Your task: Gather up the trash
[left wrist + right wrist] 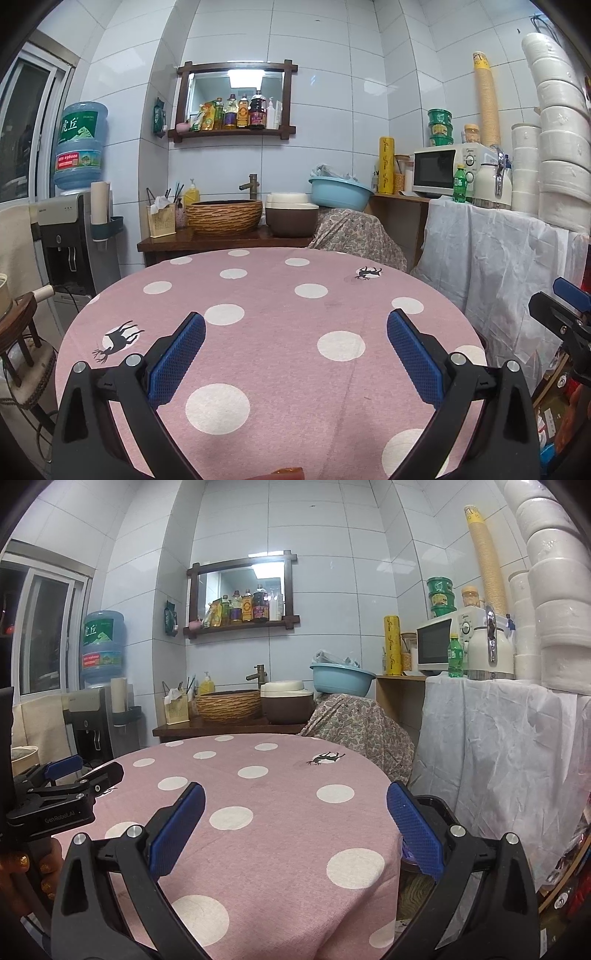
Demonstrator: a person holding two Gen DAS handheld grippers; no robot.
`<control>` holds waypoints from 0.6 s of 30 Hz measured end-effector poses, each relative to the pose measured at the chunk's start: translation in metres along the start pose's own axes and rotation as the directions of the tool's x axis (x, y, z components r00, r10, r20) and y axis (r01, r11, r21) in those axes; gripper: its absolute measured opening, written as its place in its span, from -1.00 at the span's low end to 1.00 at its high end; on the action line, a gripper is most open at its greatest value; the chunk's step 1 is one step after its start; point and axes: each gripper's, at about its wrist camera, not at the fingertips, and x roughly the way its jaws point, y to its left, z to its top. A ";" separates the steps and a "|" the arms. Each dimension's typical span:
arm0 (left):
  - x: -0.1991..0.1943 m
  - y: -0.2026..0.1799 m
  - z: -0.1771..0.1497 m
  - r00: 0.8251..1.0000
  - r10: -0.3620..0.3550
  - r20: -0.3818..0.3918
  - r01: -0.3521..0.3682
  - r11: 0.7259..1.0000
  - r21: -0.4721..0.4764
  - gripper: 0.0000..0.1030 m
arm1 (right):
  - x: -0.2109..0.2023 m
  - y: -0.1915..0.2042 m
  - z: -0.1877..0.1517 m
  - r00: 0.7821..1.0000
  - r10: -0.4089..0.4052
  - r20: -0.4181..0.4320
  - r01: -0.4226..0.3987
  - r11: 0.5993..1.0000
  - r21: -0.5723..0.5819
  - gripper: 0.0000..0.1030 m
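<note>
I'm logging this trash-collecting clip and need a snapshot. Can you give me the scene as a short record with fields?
setting: tiled kitchen corner
table: round, pink polka-dot cloth
trash on table: none visible
left gripper: open, empty, over the table
right gripper: open, empty, at the table's right edge
dark bin: beside the table, behind the right finger; contents unclear
green bottle: upright by the microwave
basin: blue, on covered furniture

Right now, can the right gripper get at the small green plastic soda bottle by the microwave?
Probably not from here: the right gripper hangs open over the pink dotted table, while the green soda bottle stands far back on the white-draped counter.
</note>
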 end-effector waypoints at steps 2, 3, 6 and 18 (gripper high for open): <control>0.000 -0.001 0.000 1.000 -0.003 -0.002 0.003 1.000 0.000 0.90 | -0.001 0.001 -0.001 1.000 -0.001 -0.002 0.001 1.000 -0.002 0.89; 0.000 0.000 0.000 1.000 -0.006 -0.003 0.006 1.000 -0.002 0.90 | -0.001 0.001 -0.001 1.000 0.000 -0.003 0.000 1.000 -0.004 0.89; 0.001 0.000 0.000 1.000 -0.014 -0.007 0.014 1.000 -0.008 0.90 | -0.001 0.001 -0.001 1.000 -0.003 -0.003 0.003 1.000 -0.010 0.89; 0.000 0.000 0.001 1.000 -0.007 -0.001 0.007 1.000 -0.008 0.90 | -0.003 0.004 -0.001 1.000 0.004 -0.002 -0.004 1.000 -0.010 0.89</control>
